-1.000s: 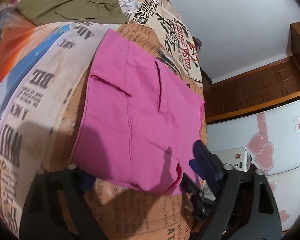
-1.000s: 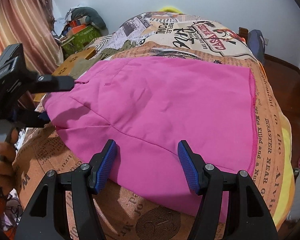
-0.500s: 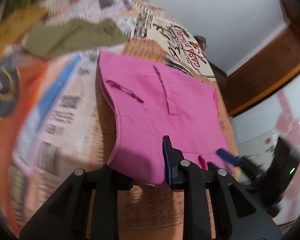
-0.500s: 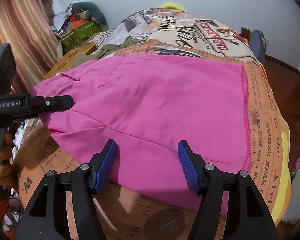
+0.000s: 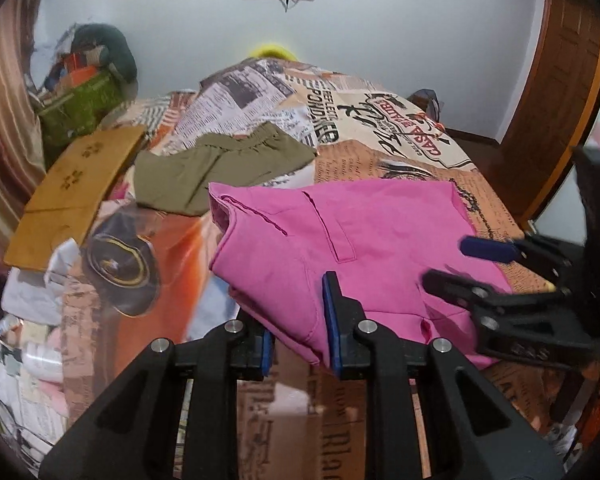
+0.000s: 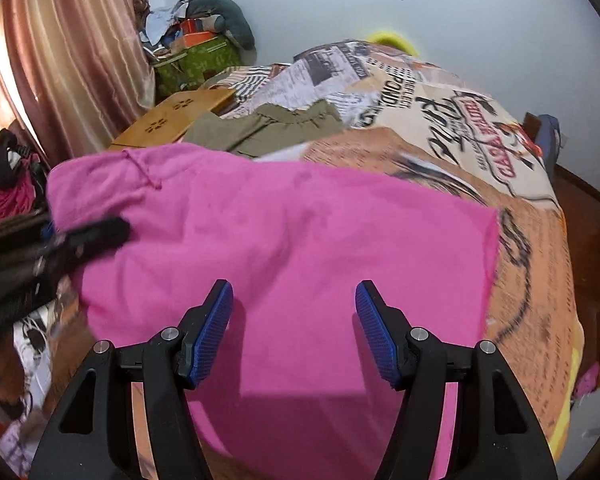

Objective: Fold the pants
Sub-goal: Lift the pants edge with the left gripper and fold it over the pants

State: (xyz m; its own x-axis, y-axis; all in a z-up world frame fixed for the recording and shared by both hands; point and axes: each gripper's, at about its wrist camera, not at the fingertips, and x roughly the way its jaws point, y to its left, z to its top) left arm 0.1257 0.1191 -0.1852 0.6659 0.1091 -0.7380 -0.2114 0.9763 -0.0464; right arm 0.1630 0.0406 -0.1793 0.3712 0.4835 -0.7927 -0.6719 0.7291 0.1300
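Observation:
Pink pants [image 5: 340, 224] lie folded on the newspaper-print bed cover, also in the right wrist view [image 6: 300, 232]. My left gripper [image 5: 298, 332] has its jaws around the pants' near left edge, partly closed on the pink cloth, which is lifted and bunched there. My right gripper [image 6: 294, 320] is open, its blue pads [image 6: 216, 320] apart just above the pants' near edge. It also shows at the right of the left wrist view [image 5: 460, 264], open over the cloth. The left gripper appears blurred at the left of the right wrist view [image 6: 88, 232].
Olive green pants [image 5: 220, 160] lie folded farther back on the bed. A wooden board [image 5: 80, 188] and a pile of boxes and bags [image 5: 84, 92] are at the left. A curtain [image 6: 60, 60] hangs at the left. A wooden door [image 5: 556, 100] is at the right.
My left gripper swung round to the pants' near left edge and narrowed on the cloth, lifting and bunching that side. My right gripper moved slightly forward over the pants, still open.

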